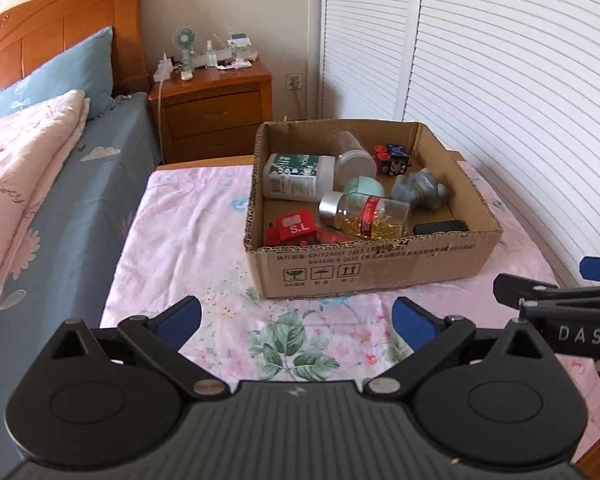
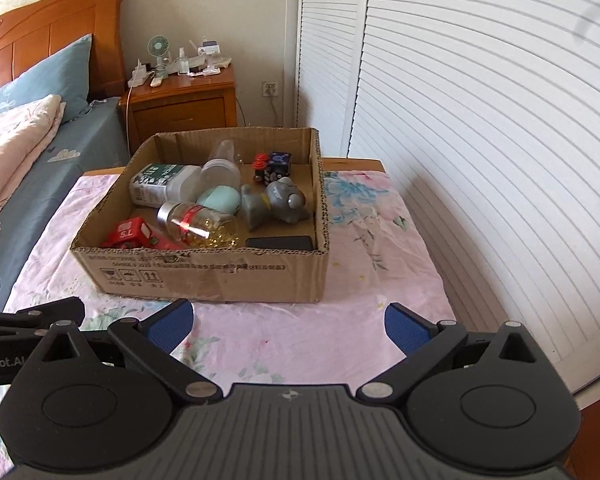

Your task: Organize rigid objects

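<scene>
Cardboard box: sits open-topped on the pink floral cloth, beyond both of my grippers; every rigid thing I see lies inside it.
White bottle: on its side at the box's far left.
Clear plastic cup: tipped over just right of the white bottle, touching it.
Mint-green egg-shaped case: mid-box, wedged between the cup and the capsule jar.
Capsule jar: lying flat at the box's front middle, silver lid toward the left wall, yellow capsules showing through the glass.
Red toy truck: front left corner of the box, marked "S.L".
Grey figurine: on its back right of the jar, near the box's right wall.
Dark dice-like blocks: far right corner of the box, with red pieces beside them.
Black flat device: front right corner, against the box's near wall.
My left gripper: fingers spread wide, holding nothing, short of the box's near wall.
My right gripper: likewise spread and unloaded, short of the near wall, toward the box's right side.
Nightstand: behind the box, at its far left.
</scene>
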The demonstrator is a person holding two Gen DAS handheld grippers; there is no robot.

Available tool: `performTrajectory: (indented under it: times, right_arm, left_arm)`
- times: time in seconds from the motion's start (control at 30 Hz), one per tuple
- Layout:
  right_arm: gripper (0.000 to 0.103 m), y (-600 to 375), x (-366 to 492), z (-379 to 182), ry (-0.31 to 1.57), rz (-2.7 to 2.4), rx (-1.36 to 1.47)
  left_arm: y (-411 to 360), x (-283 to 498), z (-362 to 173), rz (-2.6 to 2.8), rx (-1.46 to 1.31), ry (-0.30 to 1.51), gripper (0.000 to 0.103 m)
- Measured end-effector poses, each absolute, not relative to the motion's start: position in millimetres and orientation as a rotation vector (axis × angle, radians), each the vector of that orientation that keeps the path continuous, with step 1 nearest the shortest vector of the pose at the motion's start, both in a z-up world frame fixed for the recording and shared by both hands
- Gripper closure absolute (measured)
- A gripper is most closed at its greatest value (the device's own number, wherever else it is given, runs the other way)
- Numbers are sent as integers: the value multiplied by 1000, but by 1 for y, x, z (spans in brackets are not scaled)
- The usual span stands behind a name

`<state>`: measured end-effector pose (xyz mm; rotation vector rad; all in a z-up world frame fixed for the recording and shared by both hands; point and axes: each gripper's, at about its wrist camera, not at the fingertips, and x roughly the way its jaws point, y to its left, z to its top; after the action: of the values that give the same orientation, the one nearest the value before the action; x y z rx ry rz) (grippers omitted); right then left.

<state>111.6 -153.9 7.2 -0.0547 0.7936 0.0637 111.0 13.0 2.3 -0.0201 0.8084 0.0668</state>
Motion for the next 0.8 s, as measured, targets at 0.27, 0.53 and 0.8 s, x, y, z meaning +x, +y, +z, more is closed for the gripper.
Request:
performTrajectory:
  times: [0.27, 0.53, 0.8]
  right_arm:
    - [0, -148, 110, 8, 794, 70, -68]
    - [0, -148, 109, 8, 793, 73, -64]
    - [0, -151, 109, 8, 789, 76, -53]
  left_arm:
    - [15, 104, 7, 85, -12, 789, 2]
    - [12, 102, 11, 92, 3, 782, 2]
    - [8, 101, 12, 90, 20, 778, 2]
